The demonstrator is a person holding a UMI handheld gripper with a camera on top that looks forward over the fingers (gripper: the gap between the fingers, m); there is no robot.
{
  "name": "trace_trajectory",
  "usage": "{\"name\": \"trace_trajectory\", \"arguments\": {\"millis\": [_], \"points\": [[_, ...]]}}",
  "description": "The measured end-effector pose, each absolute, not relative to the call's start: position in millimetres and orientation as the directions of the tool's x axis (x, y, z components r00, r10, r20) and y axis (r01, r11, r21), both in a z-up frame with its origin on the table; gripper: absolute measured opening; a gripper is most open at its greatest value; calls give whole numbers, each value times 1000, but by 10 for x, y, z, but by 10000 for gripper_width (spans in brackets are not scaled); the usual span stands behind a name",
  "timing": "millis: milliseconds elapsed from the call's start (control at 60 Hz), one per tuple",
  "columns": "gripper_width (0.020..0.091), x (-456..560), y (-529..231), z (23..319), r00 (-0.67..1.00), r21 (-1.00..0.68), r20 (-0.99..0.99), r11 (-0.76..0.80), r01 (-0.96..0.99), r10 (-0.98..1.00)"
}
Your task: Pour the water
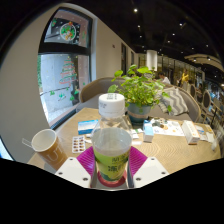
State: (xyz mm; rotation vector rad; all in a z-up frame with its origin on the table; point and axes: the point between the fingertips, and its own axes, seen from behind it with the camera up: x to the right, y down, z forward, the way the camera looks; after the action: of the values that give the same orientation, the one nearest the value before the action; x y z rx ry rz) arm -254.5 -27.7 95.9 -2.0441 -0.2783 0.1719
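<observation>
The tool [111,172] is clamped on the capped bottle [111,140], held over the counter [170,152] right of the tilted cup [46,148] — pouring risks spillage unless the cap comes off and the cup stands upright.

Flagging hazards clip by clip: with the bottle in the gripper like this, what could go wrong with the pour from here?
1. The bottle, gripped by the hand-held gripper, still wears its white cap; tilting now would probably pour nothing.
2. The paper cup leans sideways off to the left; water may miss it or knock it over.
3. The potted plant and small items stand just beyond the bottle, so a swing could hit them.
</observation>
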Motion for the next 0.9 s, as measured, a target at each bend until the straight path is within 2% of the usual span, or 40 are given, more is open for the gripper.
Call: {"name": "trace_trajectory", "arguments": {"millis": [100, 183, 333, 383, 467, 500, 567, 900], "points": [[426, -2543, -301, 716, 962, -871, 1, -473, 135, 274], [429, -2558, -269, 765, 964, -892, 3, -436, 122, 265], [532, -2524, -273, 744, 974, -879, -26, -469, 86, 226], [624, -2499, -330, 701, 976, -855, -29, -512, 87, 214], [870, -2472, -493, 703, 978, -824, -35, -560, 87, 204], [838, -2465, -595, 718, 979, -809, -37, -581, 89, 201], [864, -2389, -836, 802, 985, -780, -35, -621, 77, 167], [850, -2222, -2153, 1648, 997, -712, 4, -700, 56, 75]]}}
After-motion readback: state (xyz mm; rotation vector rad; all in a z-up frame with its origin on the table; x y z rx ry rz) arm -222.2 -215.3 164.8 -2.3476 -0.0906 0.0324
